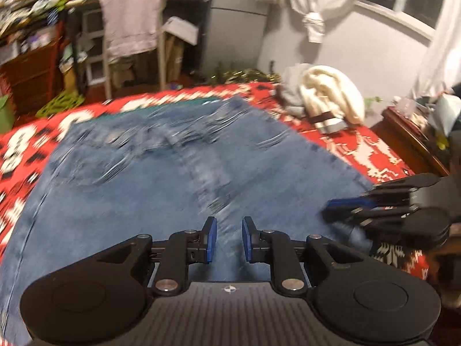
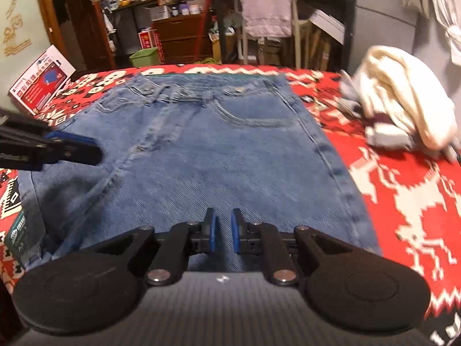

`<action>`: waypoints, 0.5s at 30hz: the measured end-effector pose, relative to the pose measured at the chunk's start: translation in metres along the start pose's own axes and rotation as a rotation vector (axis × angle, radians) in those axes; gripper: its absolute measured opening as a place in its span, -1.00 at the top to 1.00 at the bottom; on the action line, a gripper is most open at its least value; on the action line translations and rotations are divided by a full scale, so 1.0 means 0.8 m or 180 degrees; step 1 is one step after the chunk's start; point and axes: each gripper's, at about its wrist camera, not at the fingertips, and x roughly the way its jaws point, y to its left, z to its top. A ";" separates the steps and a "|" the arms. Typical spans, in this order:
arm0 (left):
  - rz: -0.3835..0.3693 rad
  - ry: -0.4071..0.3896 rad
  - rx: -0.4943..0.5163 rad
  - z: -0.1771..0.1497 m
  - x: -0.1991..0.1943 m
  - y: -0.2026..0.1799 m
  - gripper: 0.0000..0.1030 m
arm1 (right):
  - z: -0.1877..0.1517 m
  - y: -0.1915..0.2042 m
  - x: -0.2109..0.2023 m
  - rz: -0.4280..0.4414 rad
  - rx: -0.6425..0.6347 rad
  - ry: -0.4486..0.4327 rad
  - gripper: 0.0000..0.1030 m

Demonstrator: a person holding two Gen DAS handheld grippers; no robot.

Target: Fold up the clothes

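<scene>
Showing jeans [image 2: 201,155] sharp, left view blurred

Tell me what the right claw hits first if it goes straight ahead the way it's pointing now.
Most likely the jeans. The right claw, slightly open and empty, points along the denim toward the waistband, so it would graze that cloth first. How high it sits above the denim is unclear; if clear of it, the way looks free across the red blanket.

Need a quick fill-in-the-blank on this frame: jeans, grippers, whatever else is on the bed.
1. The jeans lie flat on a ____ patterned blanket.
2. Both the left gripper and right gripper hold ____.
3. A ____ bundle of clothes lies right of the jeans.

Missing words: red; nothing; cream
</scene>
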 end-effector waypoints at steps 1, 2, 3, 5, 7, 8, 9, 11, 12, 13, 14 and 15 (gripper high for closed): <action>-0.0020 -0.0002 0.0049 0.004 0.006 -0.007 0.64 | 0.004 0.006 0.003 -0.0010 -0.0046 -0.0019 0.75; -0.0040 -0.0005 0.0098 0.008 0.012 -0.014 0.64 | 0.008 0.012 0.007 -0.0020 -0.0088 -0.0038 0.75; -0.0056 0.0025 0.0153 0.010 0.021 -0.021 0.64 | 0.011 0.016 0.011 -0.0025 -0.0101 -0.0049 0.75; -0.0112 0.0079 0.0214 0.011 0.038 -0.033 0.64 | 0.014 0.020 0.019 -0.0028 -0.0089 -0.0054 0.74; -0.0183 0.0150 0.0246 0.011 0.053 -0.041 0.64 | 0.014 0.020 0.026 -0.0064 -0.0094 -0.0041 0.74; -0.0196 0.0179 0.0275 0.010 0.059 -0.043 0.64 | 0.013 0.019 0.029 -0.0091 -0.0101 -0.0033 0.74; -0.0180 0.0228 0.0314 0.010 0.068 -0.046 0.64 | 0.012 0.016 0.029 -0.0082 -0.0096 -0.0062 0.74; -0.0166 0.0266 0.0406 0.010 0.077 -0.050 0.65 | 0.010 0.007 0.025 -0.0102 -0.0021 -0.0080 0.74; -0.0166 0.0261 0.0461 0.010 0.080 -0.052 0.64 | 0.009 -0.001 0.020 -0.0181 0.0026 -0.0112 0.73; -0.0168 0.0274 0.0514 0.012 0.081 -0.053 0.64 | 0.007 -0.010 0.015 -0.0257 0.0076 -0.0143 0.73; -0.0174 0.0288 0.0541 0.014 0.083 -0.054 0.64 | 0.003 -0.022 0.009 -0.0309 0.0154 -0.0163 0.73; -0.0191 0.0305 0.0544 0.017 0.084 -0.053 0.64 | 0.000 -0.035 0.004 -0.0378 0.0254 -0.0159 0.73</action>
